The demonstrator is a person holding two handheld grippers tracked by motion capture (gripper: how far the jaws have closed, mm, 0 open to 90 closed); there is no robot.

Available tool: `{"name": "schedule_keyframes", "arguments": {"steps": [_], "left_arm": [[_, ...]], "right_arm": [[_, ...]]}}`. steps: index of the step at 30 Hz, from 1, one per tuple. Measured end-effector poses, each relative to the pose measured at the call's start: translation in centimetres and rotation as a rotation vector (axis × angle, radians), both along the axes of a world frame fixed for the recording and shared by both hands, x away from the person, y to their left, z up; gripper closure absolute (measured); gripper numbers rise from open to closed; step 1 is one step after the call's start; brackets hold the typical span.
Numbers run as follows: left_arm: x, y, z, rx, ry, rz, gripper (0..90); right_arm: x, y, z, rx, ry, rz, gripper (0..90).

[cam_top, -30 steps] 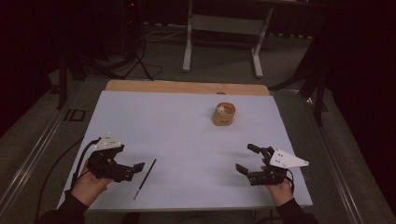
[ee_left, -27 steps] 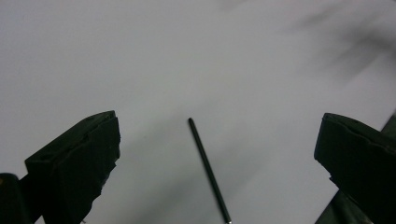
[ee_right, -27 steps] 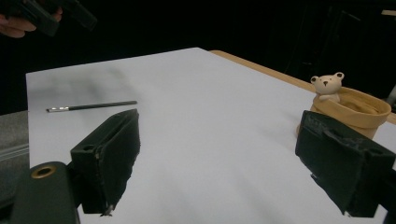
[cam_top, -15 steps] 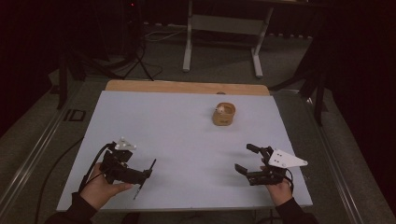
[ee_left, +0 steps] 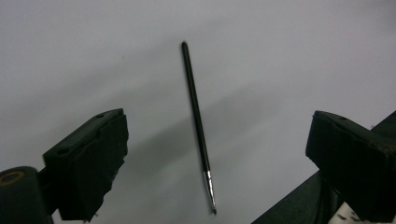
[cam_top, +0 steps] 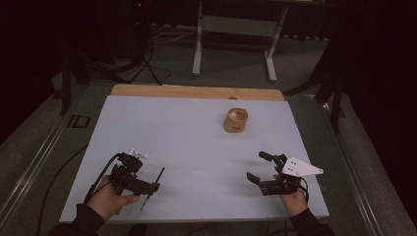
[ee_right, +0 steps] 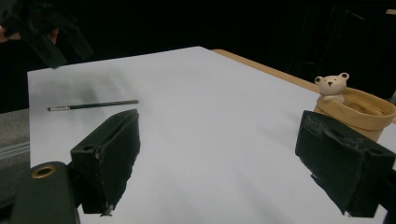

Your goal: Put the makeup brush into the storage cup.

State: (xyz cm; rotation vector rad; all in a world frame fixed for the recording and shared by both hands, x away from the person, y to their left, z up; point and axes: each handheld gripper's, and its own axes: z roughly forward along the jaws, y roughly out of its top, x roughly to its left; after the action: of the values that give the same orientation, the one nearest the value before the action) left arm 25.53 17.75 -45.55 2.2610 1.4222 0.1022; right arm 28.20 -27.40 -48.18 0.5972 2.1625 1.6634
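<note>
Left gripper [cam_top: 150, 189] has moved in over the thin black brush [ee_left: 198, 125] since a second ago; jaws just closing a bit, wide apart, nothing gripped. Brush lies flat on the white table [cam_top: 196, 132] between them, untouched, metal ferrule end nearest the camera. Right gripper [cam_top: 259, 167] unmoved, gaping, empty. No readable writing anywhere.

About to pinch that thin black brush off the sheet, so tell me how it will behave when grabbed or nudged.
The brush is a thin, straight stick lying flat, so it probably stays stiff and weighs little. Its round handle may roll if a jaw of the left gripper nudges it sideways. Lying so low on the smooth white sheet, it could slip out of a shallow pinch.
</note>
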Motion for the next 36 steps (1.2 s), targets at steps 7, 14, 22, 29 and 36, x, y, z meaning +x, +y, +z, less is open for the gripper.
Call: {"name": "schedule_keyframes", "arguments": {"steps": [7,14,22,29,36], "left_arm": [[0.3,0.0,-1.4,0.018,0.054,-0.007,16.0],[0.7,0.6,-2.6,0.020,0.136,-0.021,34.2],[0.8,0.4,-3.3,0.027,0.178,-0.053,39.2],[0.9,0.0,-4.3,0.038,0.221,-0.086,60.1],[1.0,-0.4,-4.8,0.084,0.237,-0.099,66.1]], "right_arm": [[0.1,0.1,0.0,-0.003,0.003,-0.001,13.8],[0.1,0.1,-0.1,-0.006,0.009,-0.003,13.8],[0.2,0.2,-0.2,-0.009,0.011,-0.006,13.8],[0.1,0.2,-0.1,-0.012,0.005,-0.006,13.9],[0.1,0.2,-0.1,-0.011,0.005,-0.005,13.8]]}}
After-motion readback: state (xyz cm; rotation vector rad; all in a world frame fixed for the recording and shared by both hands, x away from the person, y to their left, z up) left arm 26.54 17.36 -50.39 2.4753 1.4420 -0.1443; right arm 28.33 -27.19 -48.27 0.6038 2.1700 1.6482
